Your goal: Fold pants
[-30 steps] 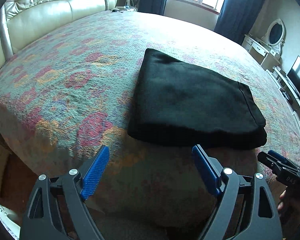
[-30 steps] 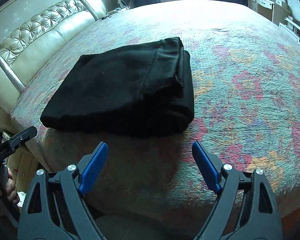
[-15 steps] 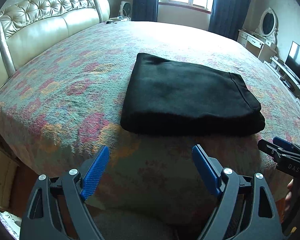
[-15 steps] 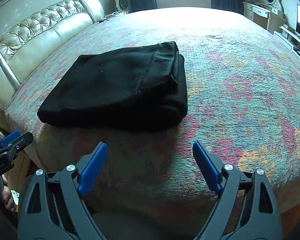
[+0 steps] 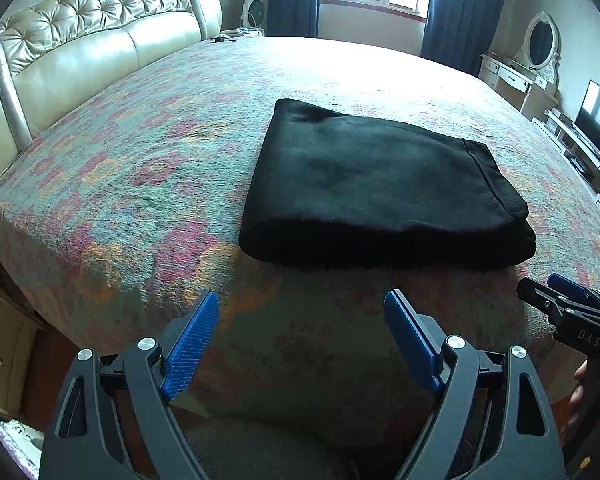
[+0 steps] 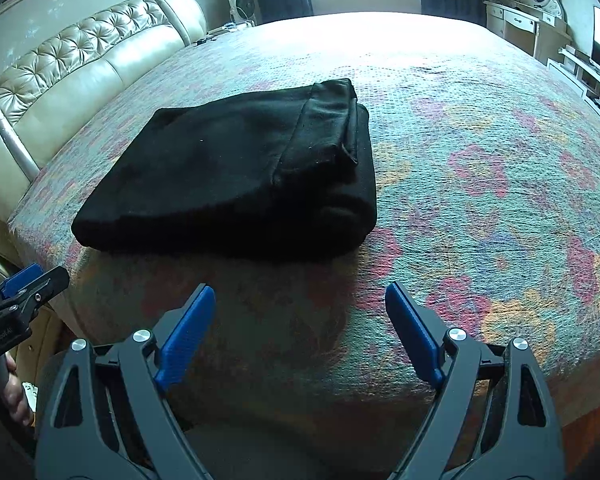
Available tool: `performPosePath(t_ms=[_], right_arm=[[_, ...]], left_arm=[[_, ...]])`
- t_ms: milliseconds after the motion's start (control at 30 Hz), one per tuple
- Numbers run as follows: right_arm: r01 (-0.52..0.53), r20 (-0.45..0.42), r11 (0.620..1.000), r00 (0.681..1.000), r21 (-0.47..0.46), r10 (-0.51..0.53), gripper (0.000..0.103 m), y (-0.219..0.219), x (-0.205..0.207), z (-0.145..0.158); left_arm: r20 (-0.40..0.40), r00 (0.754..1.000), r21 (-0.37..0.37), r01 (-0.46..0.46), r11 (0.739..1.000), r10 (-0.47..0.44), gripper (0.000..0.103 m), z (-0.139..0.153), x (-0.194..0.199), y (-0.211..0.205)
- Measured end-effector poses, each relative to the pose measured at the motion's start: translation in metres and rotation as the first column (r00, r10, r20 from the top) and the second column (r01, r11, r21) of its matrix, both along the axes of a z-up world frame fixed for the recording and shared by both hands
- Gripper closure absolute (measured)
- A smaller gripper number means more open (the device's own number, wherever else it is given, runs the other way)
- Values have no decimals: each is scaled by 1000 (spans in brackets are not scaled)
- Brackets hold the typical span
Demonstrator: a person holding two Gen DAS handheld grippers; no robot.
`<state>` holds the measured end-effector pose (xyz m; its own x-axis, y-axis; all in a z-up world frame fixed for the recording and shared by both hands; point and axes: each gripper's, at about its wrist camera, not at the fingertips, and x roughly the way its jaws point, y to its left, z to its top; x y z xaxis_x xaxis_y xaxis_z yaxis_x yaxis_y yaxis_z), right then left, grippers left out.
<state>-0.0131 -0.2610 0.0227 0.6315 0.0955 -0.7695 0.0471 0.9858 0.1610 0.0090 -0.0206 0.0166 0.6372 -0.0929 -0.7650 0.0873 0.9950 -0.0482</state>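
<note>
— Pants (image 5: 380, 184): there they lie, black, already folded into a flat thick packet on the bed (image 5: 140, 168), near its front edge. In the left view they sit centre and right of frame; in the right view (image 6: 236, 176), centre and left.

— And the tools?

— Both held off the bed's edge, low in each frame, pointing down at it. The left tool (image 5: 302, 340) has its blue pads spread wide with nothing between them; the right tool (image 6: 300, 332) the same, gaping and empty. Neither touches the cloth.

— Which way does the packet run?

— Its long side lies across the frame, along the bed's edge, with the hemmed band at its right end. It sits up-frame of both tools, between them: left tool off its left end, right tool off its right end, about equally near, I'd say.

— So what's left?

— Little, I'd judge. Any further fold would mean reaching up-frame to an end.
</note>
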Motion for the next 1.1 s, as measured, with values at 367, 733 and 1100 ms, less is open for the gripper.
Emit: performPosePath(t_ms=[367,733,1100], right_arm=[[-1,-3,1000,1000,11,1,16,1,1,0],[-6,-8,1000,1000,5,6,16,4,1,-2],[-7,-27,1000,1000,17,7,16,6,1,-7]], left_arm=[[-5,1000,-1,-6,1000,6,20,-1,2,0],[-16,1000,2,-7,1000,7,20,-3,4,-1],[-17,1000,20,-25,999,25,20,-3,7,0]])
